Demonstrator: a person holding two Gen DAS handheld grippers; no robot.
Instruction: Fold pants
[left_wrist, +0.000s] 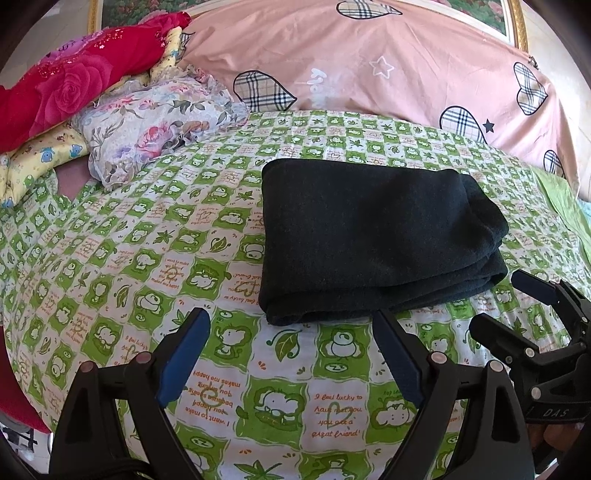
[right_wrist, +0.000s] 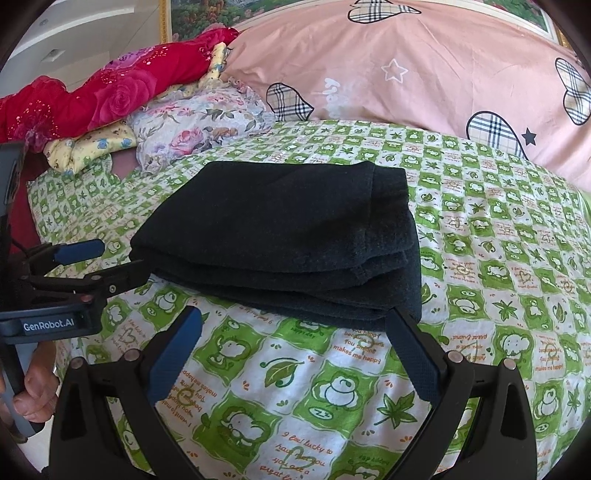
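Note:
The dark pants (left_wrist: 373, 236) lie folded in a thick rectangular stack on the green-and-white patterned bedsheet (left_wrist: 155, 266); they also show in the right wrist view (right_wrist: 288, 236). My left gripper (left_wrist: 291, 325) is open and empty, its blue-padded fingers just short of the stack's near edge. My right gripper (right_wrist: 295, 325) is open and empty, also just in front of the stack, its right finger close to the stack's near right corner. The right gripper shows at the right edge of the left wrist view (left_wrist: 513, 299), and the left gripper at the left of the right wrist view (right_wrist: 110, 262).
A large pink pillow with plaid hearts (left_wrist: 369, 62) lies along the back. A pile of red, floral and yellow fabrics (left_wrist: 110, 107) sits at the back left. A framed picture (right_wrist: 236, 11) hangs behind the bed.

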